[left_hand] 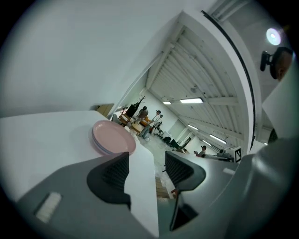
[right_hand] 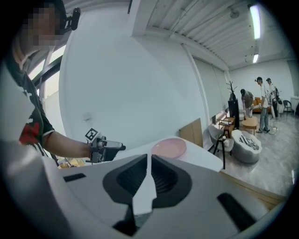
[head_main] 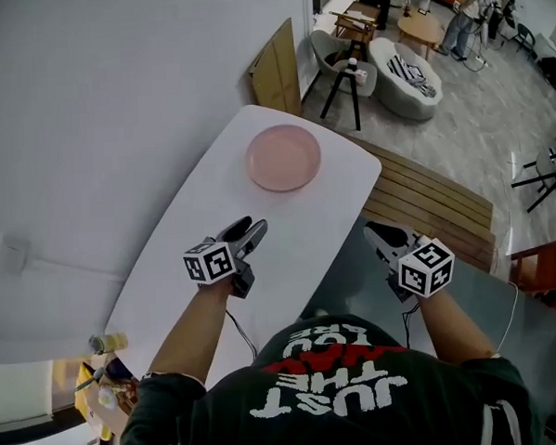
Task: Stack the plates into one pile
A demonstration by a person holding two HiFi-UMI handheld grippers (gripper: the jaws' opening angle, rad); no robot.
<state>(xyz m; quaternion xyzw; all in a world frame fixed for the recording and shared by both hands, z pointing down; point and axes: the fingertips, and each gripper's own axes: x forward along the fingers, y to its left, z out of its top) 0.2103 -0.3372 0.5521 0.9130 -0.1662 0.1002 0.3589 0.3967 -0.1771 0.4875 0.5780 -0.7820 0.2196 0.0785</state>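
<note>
Your dark printed shirt fills the bottom of the head view, with both grippers held out just beyond it.

1. Left gripper: it hangs over the near part of the white table, well apart from the pile. The left gripper view shows its jaws spread wide with nothing between them, so it is released and empty.
2. Right gripper: it sits off the table's right edge, over the floor. Its jaws are drawn almost together with only a thin gap, and they clamp nothing.
3. Pile of plates: it rests at the far end of the table, near the edge. The pink top plate sits on at least one paler plate. No other plate shows on the table.

Judge the stacking as complete or nearly so. Confirm that the rims line up. Withdraw each gripper level and high, so no jaw clips the pile.
</note>
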